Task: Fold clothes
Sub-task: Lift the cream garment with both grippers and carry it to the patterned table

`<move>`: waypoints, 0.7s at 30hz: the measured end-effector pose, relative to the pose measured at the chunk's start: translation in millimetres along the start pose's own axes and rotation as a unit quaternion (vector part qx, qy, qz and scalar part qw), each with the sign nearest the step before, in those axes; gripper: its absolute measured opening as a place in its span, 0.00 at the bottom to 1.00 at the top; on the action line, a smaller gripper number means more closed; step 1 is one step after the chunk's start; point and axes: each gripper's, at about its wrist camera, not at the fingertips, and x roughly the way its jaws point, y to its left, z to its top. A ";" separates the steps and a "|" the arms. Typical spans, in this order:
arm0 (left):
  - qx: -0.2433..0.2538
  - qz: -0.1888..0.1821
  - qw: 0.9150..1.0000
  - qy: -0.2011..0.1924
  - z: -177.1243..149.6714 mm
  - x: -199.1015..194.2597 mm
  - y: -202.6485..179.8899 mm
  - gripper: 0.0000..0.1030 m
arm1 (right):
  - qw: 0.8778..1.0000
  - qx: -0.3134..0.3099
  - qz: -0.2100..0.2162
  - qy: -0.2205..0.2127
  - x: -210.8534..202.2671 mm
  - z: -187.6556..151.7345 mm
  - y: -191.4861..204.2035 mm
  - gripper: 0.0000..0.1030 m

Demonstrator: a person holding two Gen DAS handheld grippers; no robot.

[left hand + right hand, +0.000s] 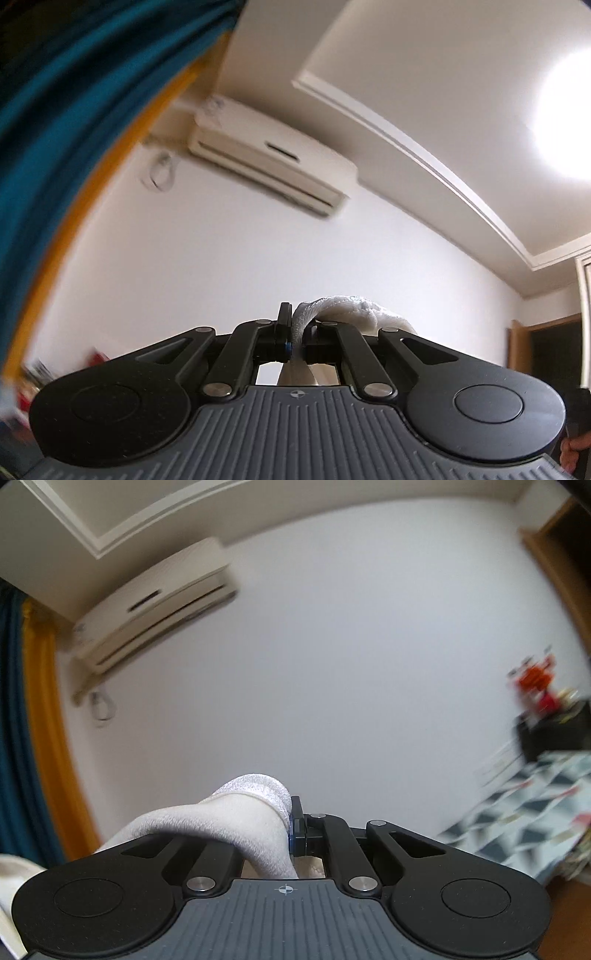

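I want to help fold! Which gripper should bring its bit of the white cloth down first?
Hard to pick: left gripper and right gripper both pinch the white cloth, raised toward the air conditioner. Perhaps right, with more cloth draped over it.

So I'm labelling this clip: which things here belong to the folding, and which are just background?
Job:
- white garment
- left gripper, shut on it
- right gripper, shut on it

Background:
- air conditioner
- curtain
- patterned cloth

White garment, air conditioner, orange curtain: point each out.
white garment (pixel 236 827), right wrist view, on the fold draped left of the jaws
air conditioner (pixel 273 162), left wrist view, on its front panel
orange curtain (pixel 48 709), right wrist view, mid strip
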 end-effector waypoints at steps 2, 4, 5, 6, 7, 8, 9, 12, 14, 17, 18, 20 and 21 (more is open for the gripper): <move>-0.008 -0.003 1.000 0.012 -30.2 10.5 -38.7 0.04 | 1.000 0.006 -0.010 0.006 -17.6 11.3 -47.8 0.05; -0.017 -0.006 1.000 0.025 -60.4 20.9 -77.3 0.04 | 1.000 0.016 -0.015 0.015 -37.5 25.3 -103.0 0.05; -0.021 -0.008 0.999 0.031 -75.5 26.2 -96.7 0.04 | 0.999 0.021 -0.017 0.020 -47.4 32.4 -130.7 0.05; -0.025 -0.010 0.999 0.037 -90.6 31.4 -116.0 0.04 | 0.999 0.025 -0.019 0.025 -57.5 39.1 -157.9 0.05; -0.029 -0.011 0.999 0.043 -105.7 36.7 -135.3 0.04 | 0.999 0.026 -0.025 0.031 -70.3 41.4 -178.3 0.05; -0.032 -0.013 0.998 0.050 -120.0 41.8 -153.9 0.04 | 0.998 0.026 -0.032 0.038 -82.9 43.7 -198.5 0.05; -0.025 -0.016 0.998 0.060 -131.2 46.4 -169.1 0.04 | 0.998 0.028 -0.042 0.042 -92.5 46.3 -216.9 0.05; 0.007 -0.030 0.995 0.091 -166.7 63.0 -212.9 0.04 | 0.995 0.035 -0.074 0.056 -123.6 53.4 -270.5 0.05; 0.007 -0.055 0.992 0.111 -186.2 79.2 -231.3 0.04 | 0.993 0.034 -0.098 0.057 -141.8 57.8 -295.2 0.05; 0.006 -0.090 0.986 0.142 -215.5 103.7 -258.4 0.04 | 0.989 0.030 -0.136 0.054 -166.2 67.2 -329.3 0.05; 0.003 -0.098 0.984 0.150 -225.0 112.8 -265.0 0.04 | 0.987 0.033 -0.146 0.049 -171.8 70.8 -338.2 0.05; -0.009 -0.109 0.980 0.166 -242.1 132.5 -275.3 0.04 | 0.985 0.036 -0.162 0.040 -180.9 78.1 -354.3 0.05; -0.018 -0.114 0.978 0.174 -250.0 142.8 -279.6 0.04 | 0.985 0.032 -0.168 0.036 -180.0 81.9 -359.3 0.05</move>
